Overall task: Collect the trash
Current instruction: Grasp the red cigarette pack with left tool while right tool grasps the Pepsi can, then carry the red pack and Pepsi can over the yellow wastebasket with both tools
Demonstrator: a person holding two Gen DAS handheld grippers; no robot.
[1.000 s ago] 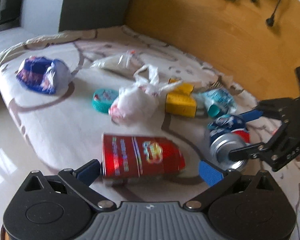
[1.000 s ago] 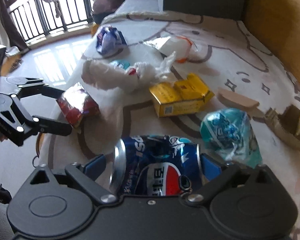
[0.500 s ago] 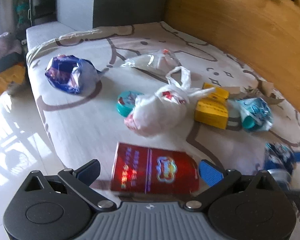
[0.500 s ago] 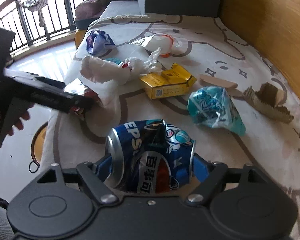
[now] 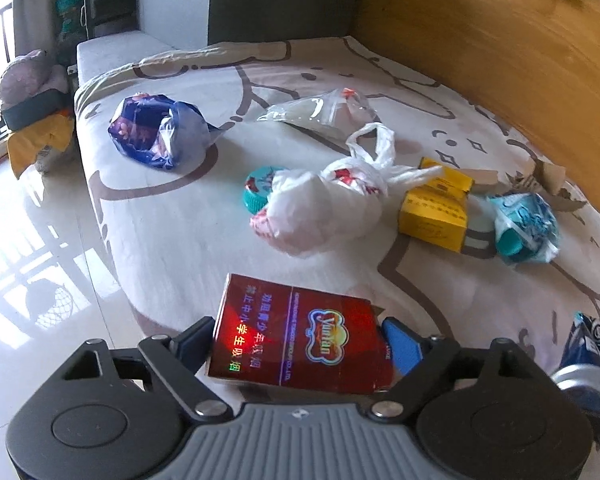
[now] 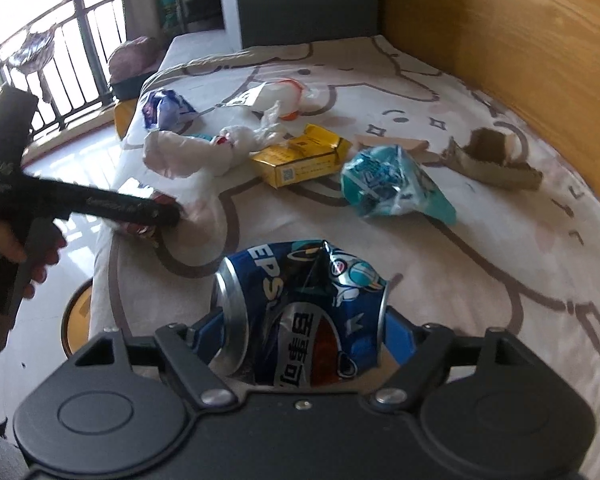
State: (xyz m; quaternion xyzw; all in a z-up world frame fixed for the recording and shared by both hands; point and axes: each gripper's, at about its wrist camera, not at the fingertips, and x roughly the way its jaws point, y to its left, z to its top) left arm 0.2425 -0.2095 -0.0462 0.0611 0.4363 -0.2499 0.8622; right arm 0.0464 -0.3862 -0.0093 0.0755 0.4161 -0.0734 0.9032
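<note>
The left gripper [image 5: 296, 344] has just closed on the red packet [image 5: 300, 340] near the bed's [image 5: 188, 240] floor-side edge; the right gripper [image 6: 304, 332] clamps the crushed can [image 6: 300, 312]. Lift both straight up, squeezing firmly, since the flat packet could slip.

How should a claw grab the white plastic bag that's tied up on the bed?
Probably by the knotted handles of the white plastic bag, coming from above. The loop and twisted ends stick up from the soft, round body, so they give a thin part to pinch. The body looks squishy and wide. A teal lid sits close on one side and a yellow box on the other.
</note>
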